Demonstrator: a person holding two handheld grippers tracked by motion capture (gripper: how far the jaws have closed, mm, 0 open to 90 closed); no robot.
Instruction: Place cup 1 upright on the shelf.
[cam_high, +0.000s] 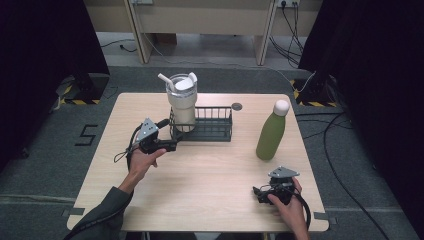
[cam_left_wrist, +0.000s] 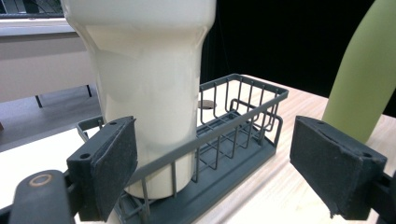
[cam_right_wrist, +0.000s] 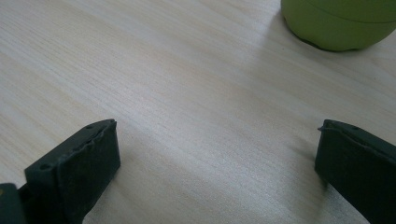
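A cream tumbler (cam_high: 181, 102) with a lid and white straw stands in the left end of a dark wire basket (cam_high: 212, 131) at the table's middle back. My left gripper (cam_high: 172, 145) is open just in front of the basket's left end; in the left gripper view the tumbler (cam_left_wrist: 149, 88) and the basket (cam_left_wrist: 233, 135) rise close between its spread jaws. A green bottle (cam_high: 271, 133) with a white cap stands upright to the right. My right gripper (cam_high: 257, 192) rests open low on the table near the front right, with the bottle's base (cam_right_wrist: 341, 23) ahead of it.
The light wooden table (cam_high: 200, 185) has bare room in its middle and front. A small dark round disc (cam_high: 237, 106) lies behind the basket. Black curtains hang at both sides, and cables run on the floor at the right.
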